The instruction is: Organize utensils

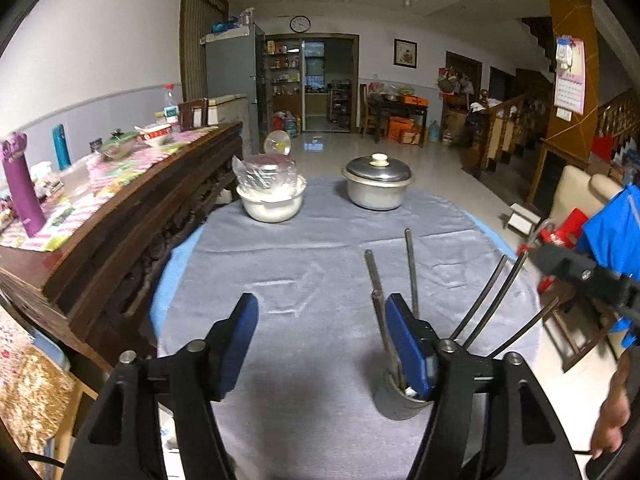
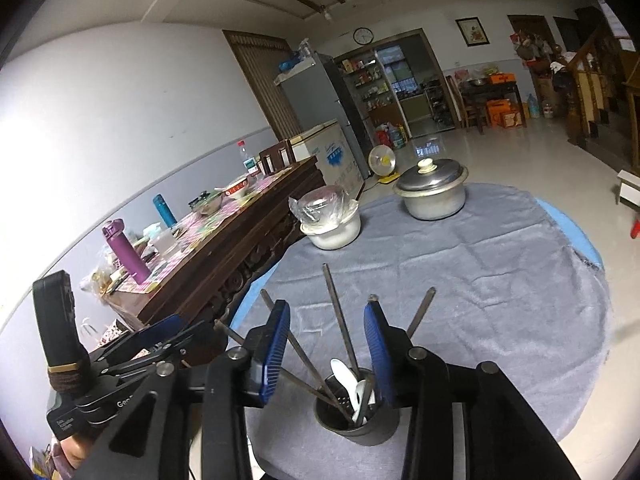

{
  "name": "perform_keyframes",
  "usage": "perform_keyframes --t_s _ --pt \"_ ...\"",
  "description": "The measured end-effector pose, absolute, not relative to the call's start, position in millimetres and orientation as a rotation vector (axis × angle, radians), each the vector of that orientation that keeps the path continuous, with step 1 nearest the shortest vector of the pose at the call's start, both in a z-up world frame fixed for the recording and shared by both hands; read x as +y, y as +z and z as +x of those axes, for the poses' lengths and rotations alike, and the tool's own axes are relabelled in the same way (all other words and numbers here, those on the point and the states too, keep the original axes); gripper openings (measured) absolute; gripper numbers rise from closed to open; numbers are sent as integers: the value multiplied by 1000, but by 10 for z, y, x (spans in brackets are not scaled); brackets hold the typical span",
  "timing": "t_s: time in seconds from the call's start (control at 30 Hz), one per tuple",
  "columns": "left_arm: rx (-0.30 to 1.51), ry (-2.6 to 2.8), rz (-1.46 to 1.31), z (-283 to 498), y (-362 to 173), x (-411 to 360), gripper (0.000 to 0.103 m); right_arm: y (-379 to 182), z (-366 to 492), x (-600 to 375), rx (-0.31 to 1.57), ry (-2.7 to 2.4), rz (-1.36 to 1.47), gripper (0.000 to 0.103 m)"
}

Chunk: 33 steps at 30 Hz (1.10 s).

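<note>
A lived-in home, open dining and living hall. Shown by a carved wooden sideboard (image 1: 132, 216) crowded with flasks and bowls, a fridge (image 1: 232, 76), a wall clock (image 1: 300, 23), a lidded pot (image 1: 378, 186) on the cloth-covered table (image 1: 312, 264), and a wooden staircase (image 1: 504, 128).

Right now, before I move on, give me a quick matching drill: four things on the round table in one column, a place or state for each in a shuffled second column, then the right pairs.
Things:
1. metal pot
2. white bowl
3. utensil holder
4. chopsticks

Places or states:
A. dark cup at the near edge of the grey cloth
B. stand tilted inside the cup, fanned apart
C. far side, closed by a lid with a pale knob
D. far side, topped with a plastic-wrapped bowl

Pairs: 1-C, 2-D, 3-A, 4-B
</note>
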<state>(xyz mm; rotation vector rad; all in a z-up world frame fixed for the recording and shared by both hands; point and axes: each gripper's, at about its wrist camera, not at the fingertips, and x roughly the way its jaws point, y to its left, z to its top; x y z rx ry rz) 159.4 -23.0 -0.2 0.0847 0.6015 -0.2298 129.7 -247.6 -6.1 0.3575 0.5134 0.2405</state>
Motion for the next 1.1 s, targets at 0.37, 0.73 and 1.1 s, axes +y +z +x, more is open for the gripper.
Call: perform_keyframes --t_s 0.37,0.73,1.1 --pt "541 -95 174 1366 84 -225 82 25 1064 -2452 496 208 298 54" --pt "495 -9 191 1180 196 -181 92 48 852 -2378 496 182 248 63" --pt "488 -15 204 994 216 -203 92 -180 680 -2233 548 135 191 66"
